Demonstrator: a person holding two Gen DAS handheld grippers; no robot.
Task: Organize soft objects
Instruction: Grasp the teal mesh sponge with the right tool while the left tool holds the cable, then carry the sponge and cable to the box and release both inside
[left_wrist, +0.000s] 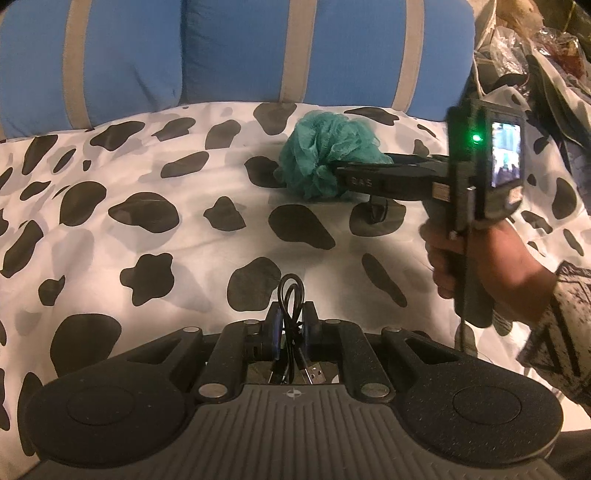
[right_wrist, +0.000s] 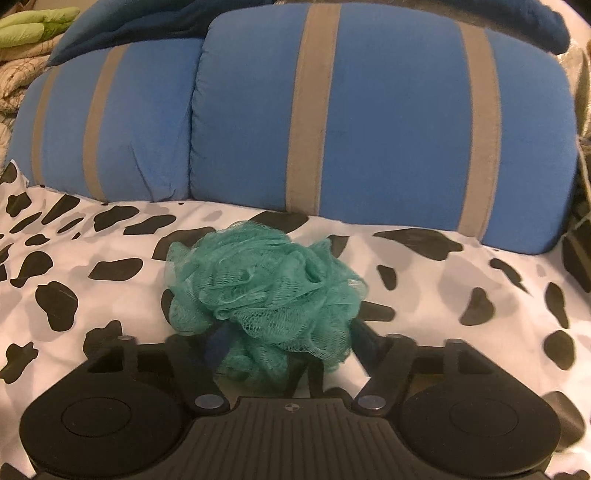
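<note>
The teal mesh bath puff (right_wrist: 264, 295) lies on the white bedcover with black cow-patch blotches (right_wrist: 424, 302), a little in front of the blue cushions with grey stripes (right_wrist: 384, 122) that stand along the back. Our right gripper (right_wrist: 288, 343) has its two fingers on either side of the puff's near half. From the left wrist view the same gripper (left_wrist: 354, 173) reaches in level from the right, its tips sunk into the netting. The jaws stand part-way apart with the puff between them; we cannot tell for sure whether the pads are pressing on it yet or only bracketing it.

Our left gripper (left_wrist: 291, 325) is closed on a looped black USB cable (left_wrist: 290, 299), held near and well apart from the puff.

To do this step well, we judge that we should close around the puff's dense core instead of its loose outer frills, which would only stretch and slip. The bedcover is soft too, so the lower finger must not pinch it.
</note>
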